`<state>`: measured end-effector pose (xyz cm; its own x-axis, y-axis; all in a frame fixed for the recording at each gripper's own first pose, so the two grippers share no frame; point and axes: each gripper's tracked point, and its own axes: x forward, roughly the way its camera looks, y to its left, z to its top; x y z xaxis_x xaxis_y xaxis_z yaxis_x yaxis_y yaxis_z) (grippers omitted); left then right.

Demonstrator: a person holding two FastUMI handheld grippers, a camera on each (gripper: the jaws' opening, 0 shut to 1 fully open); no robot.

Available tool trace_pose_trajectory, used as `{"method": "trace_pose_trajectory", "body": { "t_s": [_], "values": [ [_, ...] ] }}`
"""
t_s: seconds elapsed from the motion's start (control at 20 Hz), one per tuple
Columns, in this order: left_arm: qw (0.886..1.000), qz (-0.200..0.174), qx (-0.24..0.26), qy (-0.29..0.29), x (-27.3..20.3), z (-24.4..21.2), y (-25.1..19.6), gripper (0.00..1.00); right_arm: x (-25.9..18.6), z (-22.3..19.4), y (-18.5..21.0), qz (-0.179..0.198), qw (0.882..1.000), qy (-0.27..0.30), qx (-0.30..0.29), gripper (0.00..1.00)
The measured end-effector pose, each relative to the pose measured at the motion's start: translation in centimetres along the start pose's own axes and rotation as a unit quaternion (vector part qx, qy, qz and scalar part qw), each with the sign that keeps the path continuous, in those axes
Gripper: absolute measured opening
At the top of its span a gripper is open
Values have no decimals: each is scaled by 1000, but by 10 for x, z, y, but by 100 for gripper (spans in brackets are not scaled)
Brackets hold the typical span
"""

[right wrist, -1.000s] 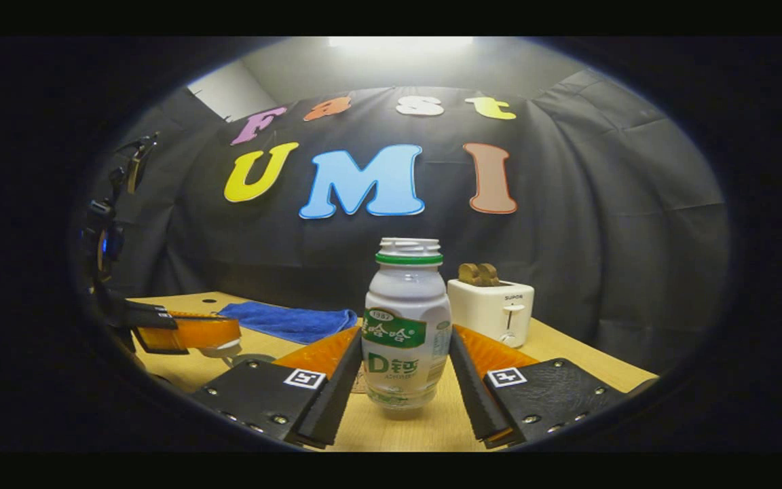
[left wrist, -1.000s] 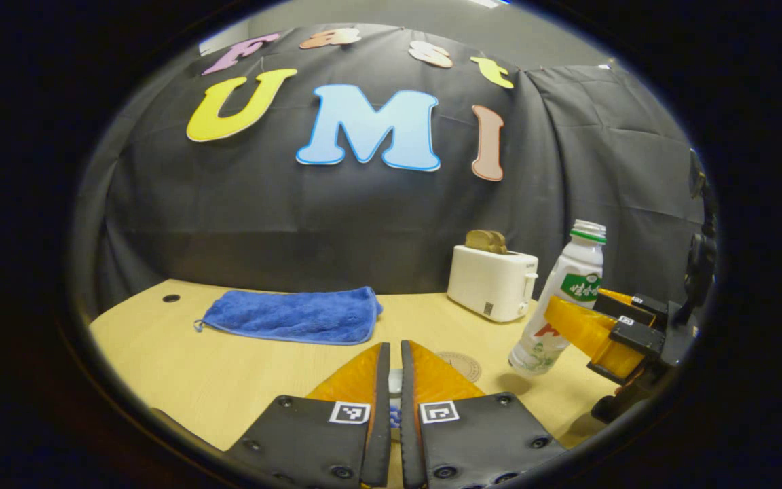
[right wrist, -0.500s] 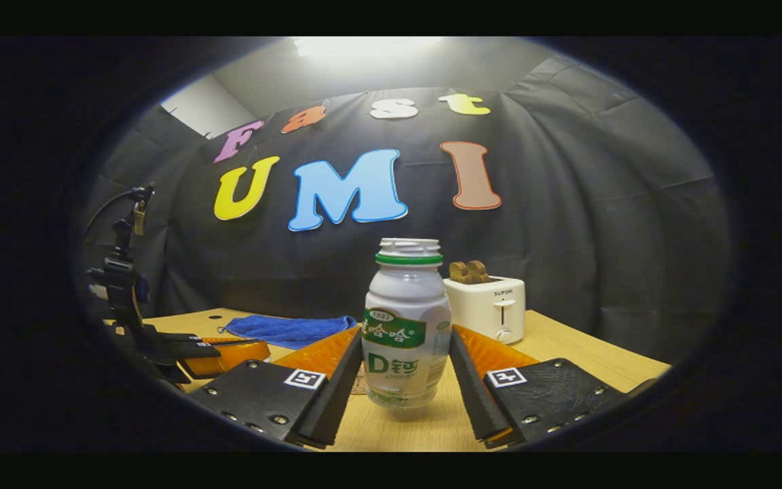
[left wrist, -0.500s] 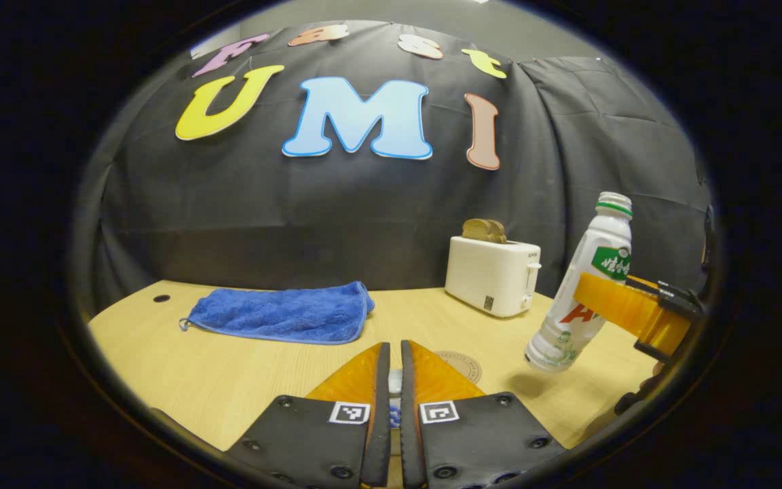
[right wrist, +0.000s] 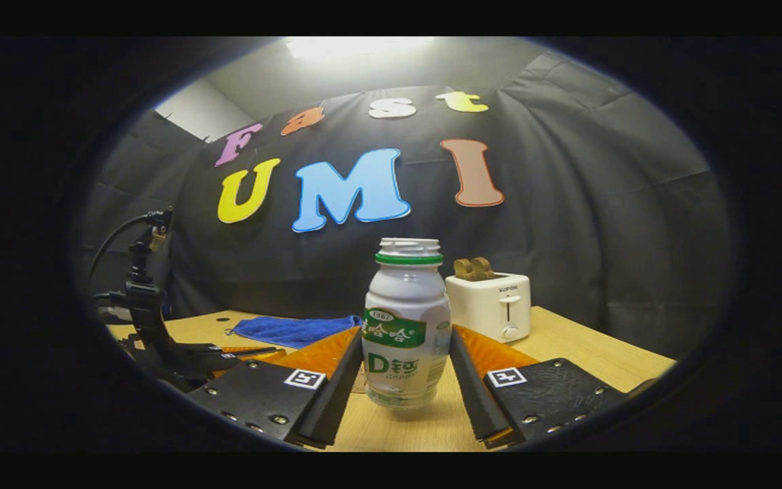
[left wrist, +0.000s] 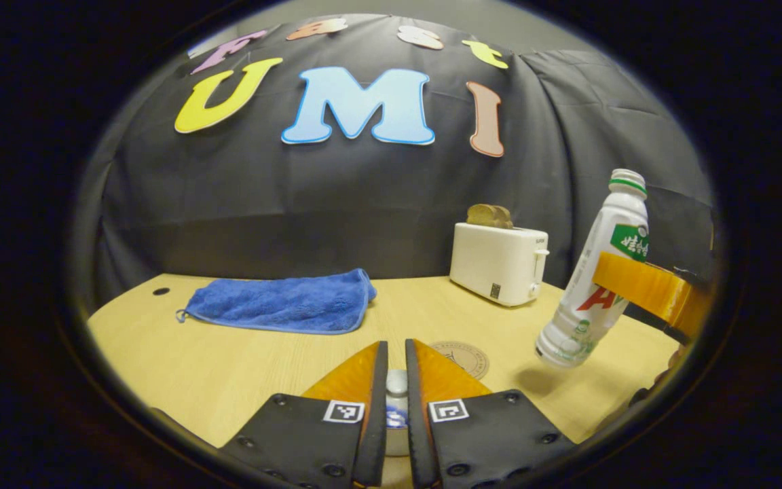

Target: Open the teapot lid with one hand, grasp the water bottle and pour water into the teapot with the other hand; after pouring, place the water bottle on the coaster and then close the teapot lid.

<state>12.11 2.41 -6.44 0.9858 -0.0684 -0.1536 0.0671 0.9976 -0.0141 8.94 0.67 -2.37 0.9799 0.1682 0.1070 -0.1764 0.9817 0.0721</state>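
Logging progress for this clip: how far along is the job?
Done: bottle gripped by the right gripper and lifted off the table. In hand: left gripper pinches a small knob, probably the lid's. Left: pouring, bottle onto coaster, closing lid.

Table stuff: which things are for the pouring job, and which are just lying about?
For the job:
- water bottle, held off the table in the right gripper
- coaster
- small white knob between the left gripper fingers, probably the teapot lid

Just lying about:
- blue towel
- toaster

A white, uncapped water bottle [right wrist: 406, 324] with a green neck ring is held off the table, near the round coaster [left wrist: 462, 357]; what is likely the teapot lid's knob [left wrist: 396, 384] is seen nearest.
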Motion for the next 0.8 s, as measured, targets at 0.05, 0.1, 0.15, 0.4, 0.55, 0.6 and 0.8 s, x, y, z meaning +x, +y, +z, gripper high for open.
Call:
{"method": "trace_pose_trajectory", "body": {
  "t_s": [0.05,0.1,0.15,0.4,0.55,0.6,0.8],
  "values": [
    [1000,0,0,-2,-2,1,0,31,0,0,1,2,1000,0,0,72],
    [1000,-1,-2,-5,-3,4,0,33,1,-1,2,3,1000,2,0,72],
    [1000,-3,-5,-10,-6,7,0,32,2,-2,2,5,1000,3,0,72],
    [999,-3,-19,-36,-18,27,11,25,16,-5,13,14,1000,13,-9,72],
    [999,4,-20,-33,-20,27,20,29,30,-6,22,20,999,16,-20,71],
    [999,5,-22,-35,-21,28,23,27,36,-5,26,24,999,15,-24,71],
    [998,13,-34,-46,-27,33,35,24,63,-6,48,46,998,16,-46,72]
  ]
}}
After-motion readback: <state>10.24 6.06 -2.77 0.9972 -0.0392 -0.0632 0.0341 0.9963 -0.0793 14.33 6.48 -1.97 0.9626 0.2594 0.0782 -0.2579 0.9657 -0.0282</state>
